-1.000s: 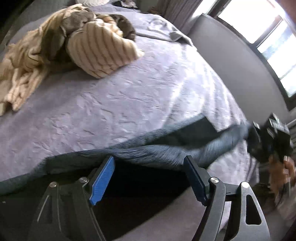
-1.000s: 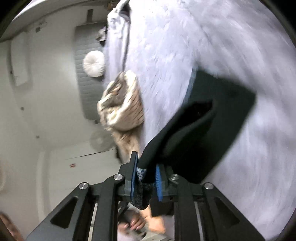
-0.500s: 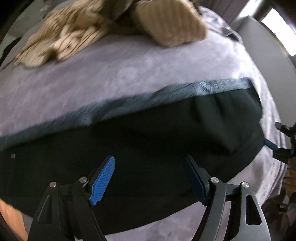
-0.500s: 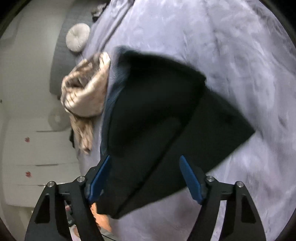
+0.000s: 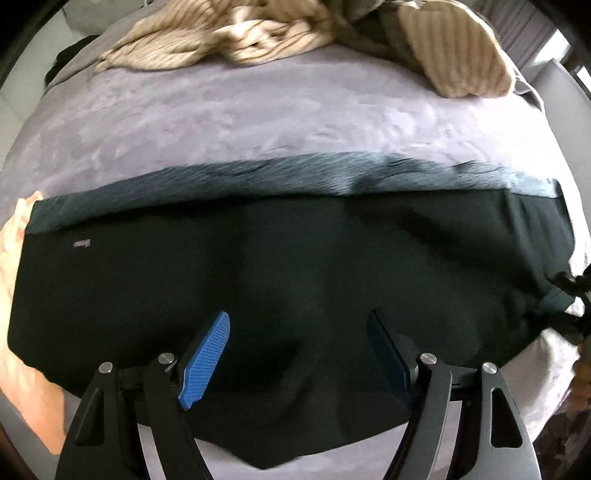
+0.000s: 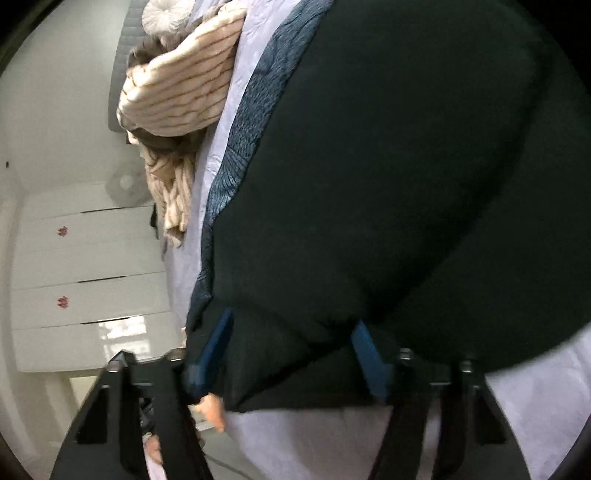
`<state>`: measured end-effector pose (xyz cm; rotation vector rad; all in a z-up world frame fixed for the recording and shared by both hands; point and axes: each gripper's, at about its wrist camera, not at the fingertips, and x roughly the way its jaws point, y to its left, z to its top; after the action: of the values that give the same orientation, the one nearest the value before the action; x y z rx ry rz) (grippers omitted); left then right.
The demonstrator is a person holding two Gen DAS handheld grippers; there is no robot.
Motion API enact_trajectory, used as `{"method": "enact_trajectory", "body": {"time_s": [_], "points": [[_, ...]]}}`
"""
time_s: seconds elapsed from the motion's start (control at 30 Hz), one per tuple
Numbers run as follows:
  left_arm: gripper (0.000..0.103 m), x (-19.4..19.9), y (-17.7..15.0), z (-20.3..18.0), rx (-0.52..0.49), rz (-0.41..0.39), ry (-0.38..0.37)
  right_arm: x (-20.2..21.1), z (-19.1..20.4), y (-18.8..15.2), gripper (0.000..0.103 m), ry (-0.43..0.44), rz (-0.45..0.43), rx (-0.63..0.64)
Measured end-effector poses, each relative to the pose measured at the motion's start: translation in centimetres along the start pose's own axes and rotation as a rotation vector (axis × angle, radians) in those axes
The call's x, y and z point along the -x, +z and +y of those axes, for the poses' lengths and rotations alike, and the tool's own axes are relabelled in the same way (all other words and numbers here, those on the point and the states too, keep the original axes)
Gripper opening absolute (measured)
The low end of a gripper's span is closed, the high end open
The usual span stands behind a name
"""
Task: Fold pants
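Observation:
The black pants [image 5: 295,258] lie flat across the lavender bed cover [image 5: 258,118], with a strip of fuzzy blue-grey lining [image 5: 295,173] showing along their far edge. My left gripper [image 5: 297,321] points down over the near part of the pants, open, with nothing between its blue pads. In the right wrist view the pants [image 6: 388,166] fill most of the picture. My right gripper [image 6: 291,321] is at their near edge and its jaws are closing. A fold of the black cloth lies between the pads, which still stand apart.
A beige striped blanket [image 5: 258,26] is heaped at the far side of the bed, also seen from the right wrist [image 6: 181,92]. White drawers [image 6: 81,258] stand beyond the bed's edge. A hand [image 5: 14,295] shows at the left rim.
The pants, which hung from my shut right gripper, now lie spread on the bed. The right gripper let go and opened. Both grippers came down closer to the cloth.

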<state>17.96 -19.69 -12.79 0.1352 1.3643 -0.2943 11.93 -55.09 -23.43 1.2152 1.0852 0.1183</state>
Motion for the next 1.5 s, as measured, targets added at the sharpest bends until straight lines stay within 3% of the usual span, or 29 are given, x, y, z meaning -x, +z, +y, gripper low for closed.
{"method": "enact_trajectory", "body": {"time_s": [0.03, 0.17, 0.33, 0.43, 0.5, 0.57, 0.6, 0.67, 0.77, 0.83, 0.87, 1.0, 1.1, 1.2, 1.27, 1.33, 1.43, 1.5], "points": [[0.077, -0.1, -0.2, 0.8, -0.009, 0.006, 0.008, -0.2, 0.3, 0.1, 0.008, -0.028, -0.003, 0.002], [0.077, 0.1, -2.0, 2.6, -0.058, 0.025, 0.004, 2.2, 1.6, -1.8, 0.008, -0.006, -0.024, 0.012], [0.085, -2.0, -4.6, 3.9, -0.112, 0.074, 0.005, 1.4, -0.9, -4.4, 0.011, -0.182, 0.028, 0.032], [0.085, -1.8, -4.9, 3.3, -0.141, 0.073, 0.03, 2.2, -1.4, -4.1, 0.02, -0.123, 0.015, -0.029], [0.085, -1.8, -4.5, 3.3, -0.117, 0.074, 0.02, 4.8, -0.3, -3.8, 0.03, -0.164, -0.06, 0.041], [0.085, -1.7, -4.0, 3.2, -0.091, 0.064, 0.021, 7.6, -0.7, -2.9, 0.052, -0.221, -0.155, 0.049], [0.085, -1.9, -3.8, 3.3, -0.079, 0.064, 0.023, 9.1, -1.4, -2.4, 0.053, -0.257, -0.211, 0.026], [0.085, -2.2, -3.2, 3.1, -0.06, 0.063, 0.033, 11.6, -3.7, -0.9, 0.053, -0.297, -0.298, -0.06], [0.089, -2.6, -3.2, 2.5, -0.072, 0.057, 0.052, 13.4, -6.6, 1.0, 0.052, -0.272, -0.371, -0.167], [0.089, -2.8, -3.3, 2.2, -0.078, 0.057, 0.064, 13.5, -7.8, 2.0, 0.031, -0.237, -0.378, -0.203], [0.089, -2.9, -3.0, 1.7, -0.074, 0.061, 0.068, 13.6, -8.0, 2.6, 0.011, -0.206, -0.361, -0.215], [0.09, -3.0, -2.7, 1.9, -0.055, 0.06, 0.06, 15.0, -7.1, 1.6, 0.009, -0.181, -0.384, -0.178], [0.092, -3.6, -2.9, 1.6, -0.066, 0.059, 0.07, 14.9, -9.1, 0.5, 0.009, -0.241, -0.353, -0.213], [0.093, -3.8, -2.7, 1.5, -0.075, 0.073, 0.082, 15.1, -10.6, 0.4, 0.026, -0.281, -0.331, -0.226], [0.093, -2.9, -2.3, 1.4, -0.068, 0.084, 0.076, 16.3, -8.6, 0.0, 0.029, -0.355, -0.359, -0.195], [0.093, -0.9, -1.5, 1.3, -0.068, 0.039, 0.047, 17.4, -4.8, -0.8, 0.029, -0.38, -0.385, -0.062], [0.093, 1.0, 0.6, -0.1, -0.094, -0.043, 0.011, 15.2, 0.7, -0.3, 0.029, -0.368, -0.291, 0.152], [0.093, 0.7, 2.5, -1.7, -0.105, -0.084, 0.001, 11.6, 4.1, 0.7, 0.029, -0.365, -0.217, 0.287]]}}
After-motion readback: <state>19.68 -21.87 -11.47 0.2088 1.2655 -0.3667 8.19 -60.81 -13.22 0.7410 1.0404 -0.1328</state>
